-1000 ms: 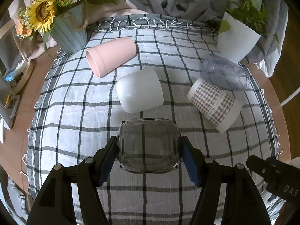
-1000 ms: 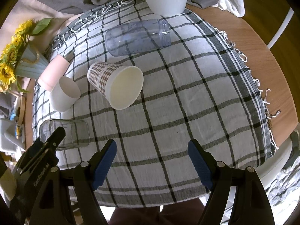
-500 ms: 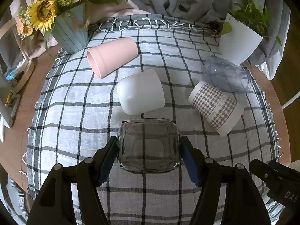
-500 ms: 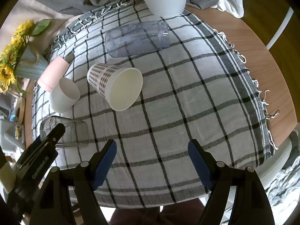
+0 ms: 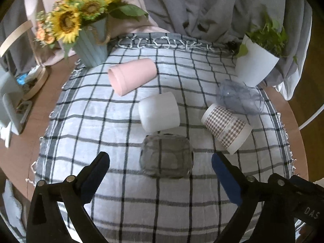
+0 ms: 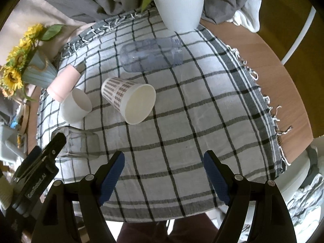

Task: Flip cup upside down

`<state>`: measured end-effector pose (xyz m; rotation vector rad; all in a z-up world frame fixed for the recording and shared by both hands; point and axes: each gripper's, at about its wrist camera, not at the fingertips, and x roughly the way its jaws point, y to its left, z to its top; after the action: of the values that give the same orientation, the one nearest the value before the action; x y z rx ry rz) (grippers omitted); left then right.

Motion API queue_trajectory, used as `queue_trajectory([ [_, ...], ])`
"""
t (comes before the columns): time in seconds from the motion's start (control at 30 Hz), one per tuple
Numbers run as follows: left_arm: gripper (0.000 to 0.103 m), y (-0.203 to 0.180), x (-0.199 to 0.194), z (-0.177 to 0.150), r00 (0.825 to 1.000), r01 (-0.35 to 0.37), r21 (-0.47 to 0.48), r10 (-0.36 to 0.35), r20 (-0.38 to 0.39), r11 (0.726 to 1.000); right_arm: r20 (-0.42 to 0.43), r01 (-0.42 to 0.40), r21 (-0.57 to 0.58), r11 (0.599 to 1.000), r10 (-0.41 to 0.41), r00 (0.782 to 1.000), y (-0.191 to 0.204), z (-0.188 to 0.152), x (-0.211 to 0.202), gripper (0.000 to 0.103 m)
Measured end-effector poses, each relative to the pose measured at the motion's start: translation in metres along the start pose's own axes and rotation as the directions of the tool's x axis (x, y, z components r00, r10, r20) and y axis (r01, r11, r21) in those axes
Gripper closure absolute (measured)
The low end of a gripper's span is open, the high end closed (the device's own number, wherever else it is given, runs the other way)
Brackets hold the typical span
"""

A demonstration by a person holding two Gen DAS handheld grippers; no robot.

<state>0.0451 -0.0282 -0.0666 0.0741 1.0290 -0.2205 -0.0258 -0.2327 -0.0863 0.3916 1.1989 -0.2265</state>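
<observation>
a: left wrist view: the left gripper (image 5: 161, 160) is spread wide, blue pads (image 5: 226, 180) either side of open air, pinching nothing. the glass cup (image 5: 166, 155) sits just ahead of it, between the fingertips' line and the white cup (image 5: 160, 111), on the checked cloth (image 5: 113, 125).

b: is the glass flipped?

a: i judge yes. its flat, closed face looks turned up and the cloth lines show through the walls, so it seems to stand mouth down. the right wrist view agrees as far as it goes: glass cup (image 6: 78, 144) standing on the cloth, off to the front-left of the right gripper (image 6: 163, 163).

b: what's left?

a: four more lie on their sides, by the look of it: the white cup, the pink cup (image 5: 132, 76) further ahead and left, the houndstooth paper cup (image 5: 226, 128) ahead-right, and the clear bluish tumbler (image 5: 240, 97) beyond it. if the task means all of them, most of the work remains.

b: and the right gripper?

a: fingers parted wide, touching nothing, hanging over bare cloth. the paper cup (image 6: 129, 99) lies ahead and a little left of it, mouth towards the camera.

b: does the left touch the glass?

a: no, both fingers stand clear of it.
</observation>
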Motion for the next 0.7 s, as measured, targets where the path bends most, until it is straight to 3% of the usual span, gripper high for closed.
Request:
queue_trajectory([
  [0.2, 0.0, 0.02, -0.037, -0.013, 0.997, -0.06, -0.004, 0.06, 0.039, 0.998, 0.09, -0.018, -0.058, 0.998, 0.024, 0.996, 0.017, -0.014, -0.03, 0.013],
  [0.37, 0.0, 0.044, -0.068, -0.027, 0.993, -0.11, -0.014, 0.11, 0.053, 0.994, 0.139, -0.018, -0.083, 0.996, 0.03, 0.99, 0.034, -0.033, -0.054, 0.013],
  [0.53, 0.0, 0.065, -0.09, -0.042, 0.993, -0.101, -0.039, 0.103, 0.052, 0.994, 0.183, -0.027, -0.098, 0.995, 0.044, 0.982, 0.048, -0.054, -0.077, 0.013],
  [0.7, 0.0, 0.07, -0.109, -0.057, 0.994, -0.086, -0.012, 0.087, 0.067, 0.996, 0.281, -0.001, -0.12, 0.993, 0.035, 0.959, 0.062, -0.08, -0.103, 0.012],
])
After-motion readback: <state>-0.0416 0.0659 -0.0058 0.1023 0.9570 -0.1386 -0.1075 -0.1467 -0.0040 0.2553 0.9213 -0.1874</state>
